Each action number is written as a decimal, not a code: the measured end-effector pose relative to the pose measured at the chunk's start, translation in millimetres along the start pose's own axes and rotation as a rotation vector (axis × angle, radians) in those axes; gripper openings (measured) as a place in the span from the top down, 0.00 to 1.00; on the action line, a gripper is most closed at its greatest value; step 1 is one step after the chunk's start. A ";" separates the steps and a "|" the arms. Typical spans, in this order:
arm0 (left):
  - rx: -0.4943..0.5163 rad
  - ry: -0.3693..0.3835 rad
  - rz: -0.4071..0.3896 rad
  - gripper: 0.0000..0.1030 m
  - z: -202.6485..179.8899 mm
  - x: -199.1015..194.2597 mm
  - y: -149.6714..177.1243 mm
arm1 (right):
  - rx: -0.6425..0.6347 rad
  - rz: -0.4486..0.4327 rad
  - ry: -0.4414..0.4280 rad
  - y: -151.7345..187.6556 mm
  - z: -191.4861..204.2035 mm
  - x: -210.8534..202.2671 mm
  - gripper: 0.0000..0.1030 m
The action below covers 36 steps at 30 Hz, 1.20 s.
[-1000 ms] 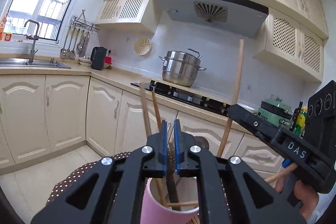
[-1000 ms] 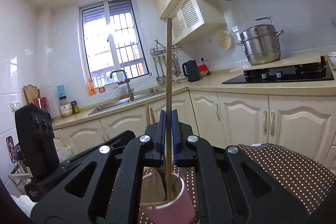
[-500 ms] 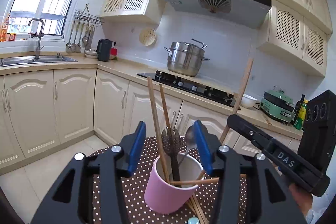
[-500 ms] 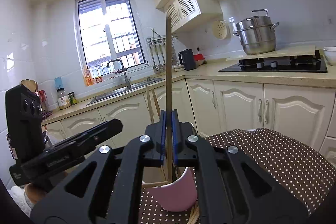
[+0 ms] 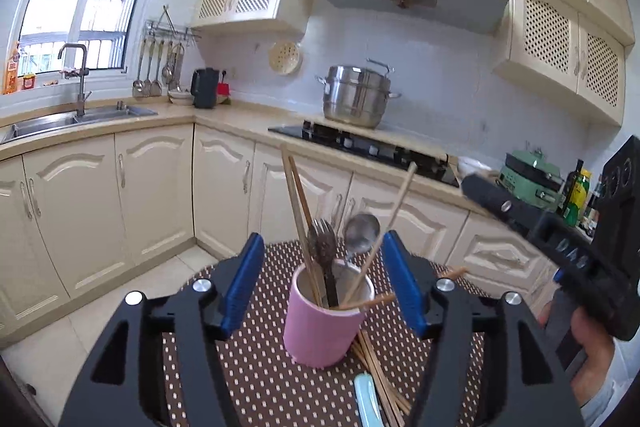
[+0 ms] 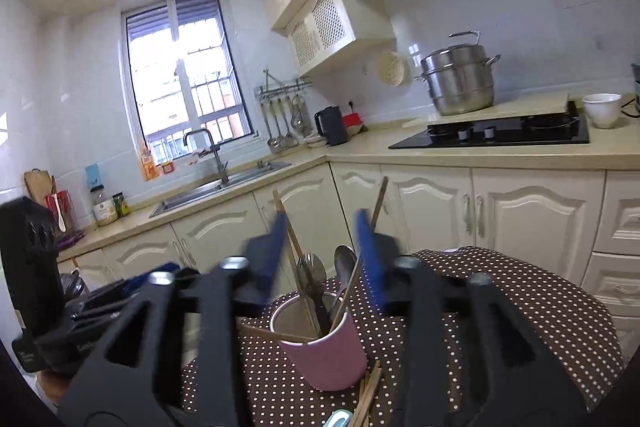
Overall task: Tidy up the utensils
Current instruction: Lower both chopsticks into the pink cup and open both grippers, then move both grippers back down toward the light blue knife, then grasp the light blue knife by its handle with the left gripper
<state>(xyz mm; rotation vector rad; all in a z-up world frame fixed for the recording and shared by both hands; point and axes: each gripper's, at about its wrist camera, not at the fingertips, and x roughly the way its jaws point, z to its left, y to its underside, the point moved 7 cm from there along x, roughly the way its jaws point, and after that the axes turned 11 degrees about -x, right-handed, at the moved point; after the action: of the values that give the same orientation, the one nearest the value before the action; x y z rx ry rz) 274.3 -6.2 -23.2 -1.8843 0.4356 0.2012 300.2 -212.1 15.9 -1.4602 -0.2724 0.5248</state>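
Wooden chopsticks (image 5: 298, 211) stand in the pink cylindrical cup (image 5: 322, 323) at lower centre (on brown dotted cloth (image 5: 256, 367)); left gripper (image 5: 322, 285) and right gripper (image 6: 320, 259), jaws just opened, grasp nothing.

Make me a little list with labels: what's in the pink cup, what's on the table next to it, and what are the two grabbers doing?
Cup: pink cup, upright on the dotted tablecloth
Inside: chopsticks, fork, spoon
Beside cup: loose chopsticks, light blue handle
Left gripper: open, jaws just opened, holding nothing
Right gripper: open, jaws just opened, holding nothing
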 end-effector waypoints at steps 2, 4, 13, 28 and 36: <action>0.007 -0.004 0.038 0.41 -0.9 -3.1 8.1 | -0.009 0.012 0.014 1.3 -0.7 -8.9 0.56; 0.014 -0.005 0.086 0.41 -1.4 -3.4 18.9 | -0.006 0.033 0.020 5.5 -1.7 -15.3 0.54; -0.005 -0.045 0.489 0.41 5.9 23.9 104.4 | 0.008 0.334 0.061 76.0 -10.1 -22.8 0.48; 0.071 -0.213 0.729 0.41 6.7 62.2 176.0 | 0.094 0.556 0.085 168.3 -35.1 -50.0 0.46; 0.089 -0.235 0.743 0.41 -0.5 83.3 183.5 | 0.122 0.576 0.075 183.8 -41.1 -46.2 0.46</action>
<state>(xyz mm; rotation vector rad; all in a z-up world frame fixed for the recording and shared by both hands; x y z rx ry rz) 278.5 -77.7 -211.6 -1.5146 0.9486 0.8699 248.8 -266.0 -163.1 -1.4291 0.2485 0.9281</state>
